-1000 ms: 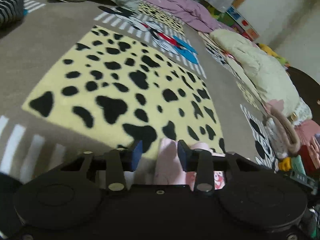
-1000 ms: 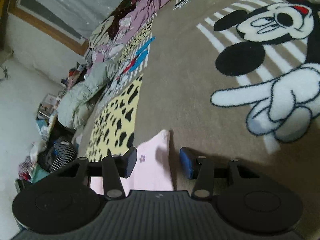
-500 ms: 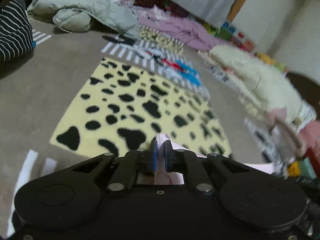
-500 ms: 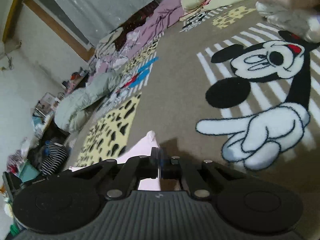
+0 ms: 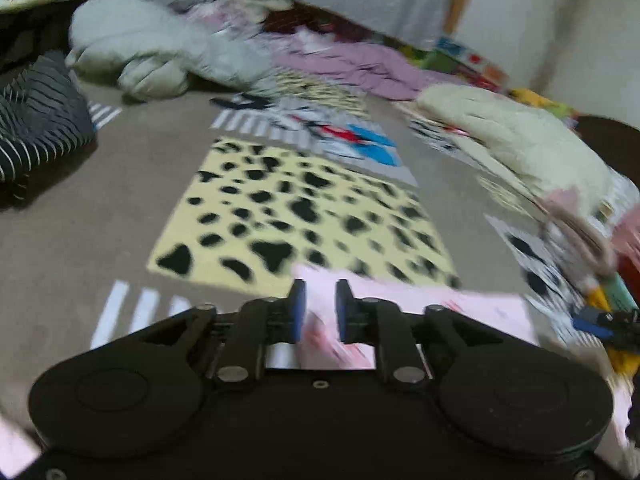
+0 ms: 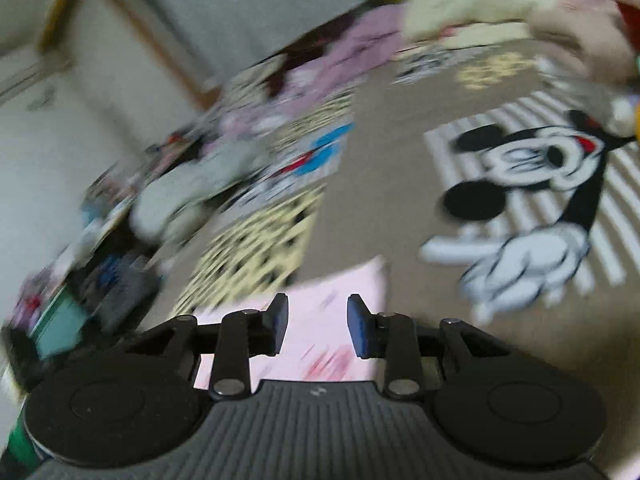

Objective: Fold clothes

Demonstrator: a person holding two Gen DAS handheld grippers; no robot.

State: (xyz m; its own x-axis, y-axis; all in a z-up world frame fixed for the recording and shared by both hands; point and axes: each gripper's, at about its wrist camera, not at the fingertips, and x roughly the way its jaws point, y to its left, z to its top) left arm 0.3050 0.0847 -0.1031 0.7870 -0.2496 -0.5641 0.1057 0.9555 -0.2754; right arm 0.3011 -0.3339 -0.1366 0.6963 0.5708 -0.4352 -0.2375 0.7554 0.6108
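Left wrist view, blurred by motion. My left claw has its blue pads parted with a narrow gap between them, nothing pinched. The pink garment lies on the carpet beneath and ahead of the fingers, spreading off to the right; a reddish print shows on it close to the claw. Its far edge overlaps the near edge of the yellow spotted panel woven into the carpet. Farther off: a grey padded jacket, a striped dark garment at the left edge, a purple heap along the wall, a cream quilted coat at right.

Right wrist view, also smeared. My right claw stands open, pads wider apart than the left's, holding nothing. The pink garment lies flat below and between the fingers, one corner pointing up toward the cartoon mouse figure on the carpet. I cannot tell whether either pad touches the cloth. The yellow spotted panel sits just left of the garment's far edge.
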